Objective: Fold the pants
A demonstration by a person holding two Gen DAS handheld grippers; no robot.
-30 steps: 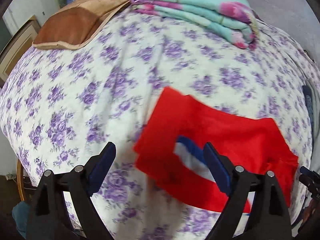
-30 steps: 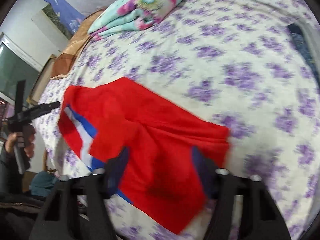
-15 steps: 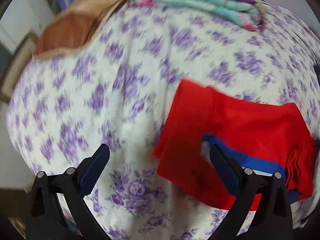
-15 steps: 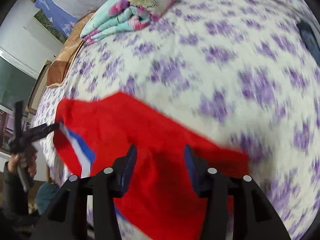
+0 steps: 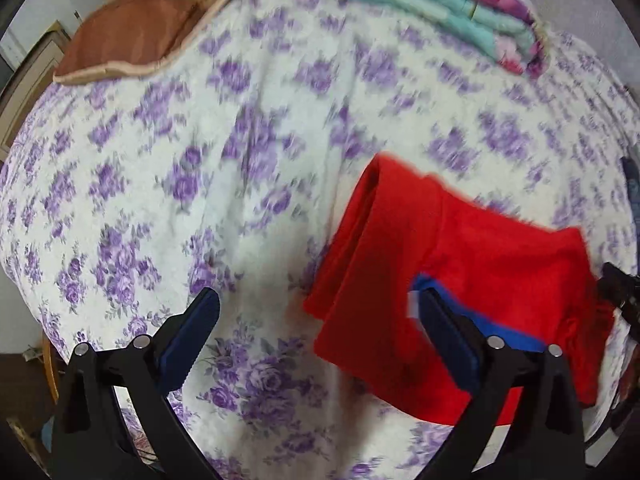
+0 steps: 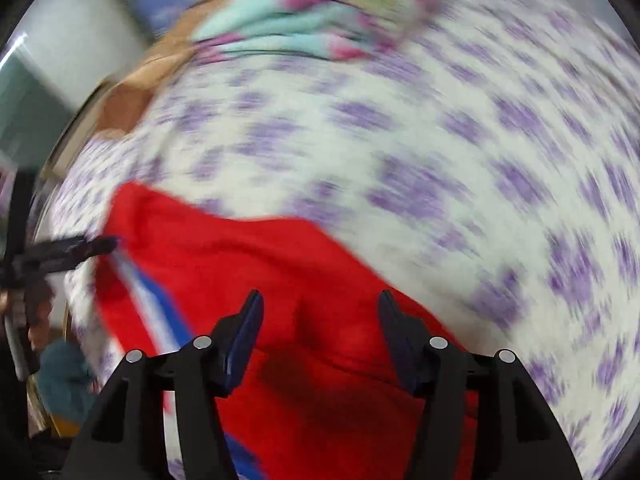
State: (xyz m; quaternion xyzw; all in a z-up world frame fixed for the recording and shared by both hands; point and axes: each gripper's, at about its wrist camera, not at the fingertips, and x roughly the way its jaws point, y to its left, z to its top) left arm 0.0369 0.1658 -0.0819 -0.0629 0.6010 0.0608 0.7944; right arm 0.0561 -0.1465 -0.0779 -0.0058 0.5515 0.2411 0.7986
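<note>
Red pants lie partly folded on the bed. Left tool and right tool both spread, empty. Fabric looks soft, light, floppy; best gripped at hem corners or waistband.

Spread tongs beside red pants

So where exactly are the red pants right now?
The red pants lie on the purple-flowered bedspread near the bed's front edge, lower right in the left wrist view, well short of the folded teal blanket.
</note>
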